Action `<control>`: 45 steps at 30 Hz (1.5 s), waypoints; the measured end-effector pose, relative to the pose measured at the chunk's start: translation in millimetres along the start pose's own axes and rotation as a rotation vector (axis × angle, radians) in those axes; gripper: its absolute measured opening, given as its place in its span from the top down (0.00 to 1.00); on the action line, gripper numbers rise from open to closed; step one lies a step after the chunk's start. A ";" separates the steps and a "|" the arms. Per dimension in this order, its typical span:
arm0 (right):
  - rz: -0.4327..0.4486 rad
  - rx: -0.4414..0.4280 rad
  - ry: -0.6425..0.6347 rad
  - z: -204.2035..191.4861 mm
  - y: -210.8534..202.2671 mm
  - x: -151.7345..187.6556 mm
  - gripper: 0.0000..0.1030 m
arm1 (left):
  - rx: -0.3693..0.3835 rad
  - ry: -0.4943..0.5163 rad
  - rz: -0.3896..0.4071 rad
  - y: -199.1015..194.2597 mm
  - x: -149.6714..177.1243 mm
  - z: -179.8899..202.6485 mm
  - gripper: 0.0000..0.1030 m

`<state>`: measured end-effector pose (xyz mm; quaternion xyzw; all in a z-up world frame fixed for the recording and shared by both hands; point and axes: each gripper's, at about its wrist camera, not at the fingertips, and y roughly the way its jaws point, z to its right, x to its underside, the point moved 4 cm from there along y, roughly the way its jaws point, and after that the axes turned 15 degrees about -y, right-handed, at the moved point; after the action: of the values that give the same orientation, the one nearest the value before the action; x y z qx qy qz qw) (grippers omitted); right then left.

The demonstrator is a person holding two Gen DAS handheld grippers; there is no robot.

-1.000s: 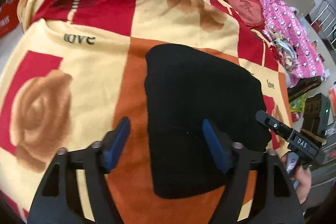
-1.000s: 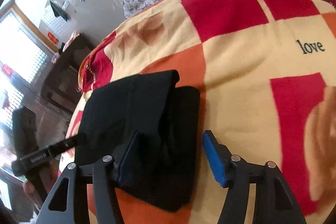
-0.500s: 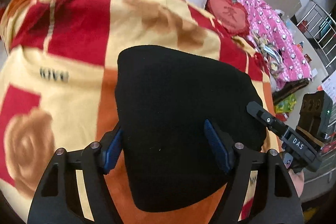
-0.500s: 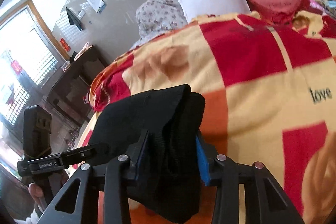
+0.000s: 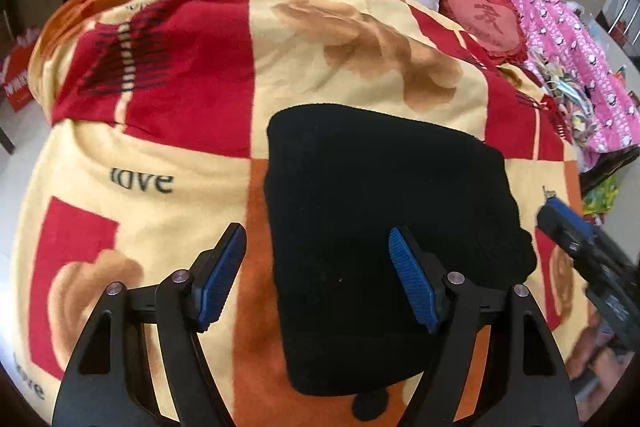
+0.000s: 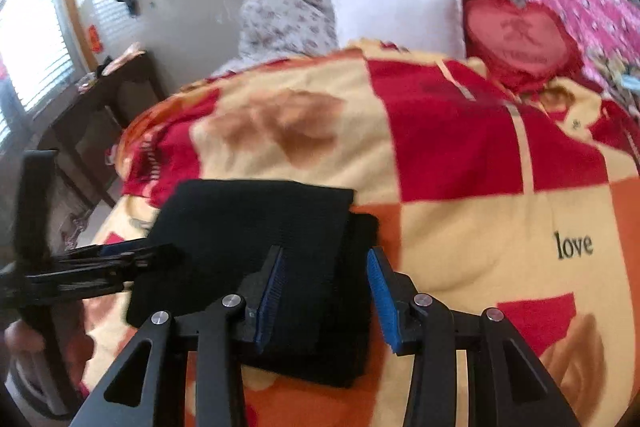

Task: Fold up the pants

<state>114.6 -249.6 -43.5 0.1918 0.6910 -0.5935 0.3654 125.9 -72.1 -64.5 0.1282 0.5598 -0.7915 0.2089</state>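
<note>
I've got the black pants [image 5: 384, 239] lying folded into a compact block on the bed's red, cream and orange blanket [image 5: 168, 131], near the close edge of the bed. My left hand-held gripper [image 5: 318, 281] hangs over them pointing toward the far pillows, jaws spread wide and released: the left blue pad sits over bare orange blanket just left of the pants, the right pad over the black cloth, nothing pinched between. Off to the right in that view I can see the right hand-held gripper [image 5: 580, 239] coming in low from the side, blurred. From its own camera, the right hand-held gripper [image 6: 326, 293] is angled along the right edge of the pants [image 6: 256, 239], where the layered fold shows; its blue pads straddle that edge with a gap on both sides, so I read it as released, not clamped. The left hand-held gripper [image 6: 120, 259] stretches flat across the near-left corner of the pants there. White pillow [image 6: 396, 17] and red heart cushion [image 6: 520, 35] sit at the far end.
</note>
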 end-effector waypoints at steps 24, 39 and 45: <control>0.002 0.076 -0.019 -39.3 -26.3 4.9 0.58 | -0.128 0.081 0.235 -60.4 39.3 11.3 0.28; -0.001 0.067 -0.014 -50.6 -40.1 13.2 0.57 | -0.126 0.075 0.267 -80.3 59.4 11.7 0.28; -0.018 0.067 -0.020 -51.3 -37.9 17.2 0.57 | -0.122 0.073 0.268 -82.8 62.1 10.5 0.28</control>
<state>62.6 -211.7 -28.8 0.1918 0.6688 -0.6213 0.3604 32.3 -69.9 -19.1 0.2174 0.5918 -0.7160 0.2997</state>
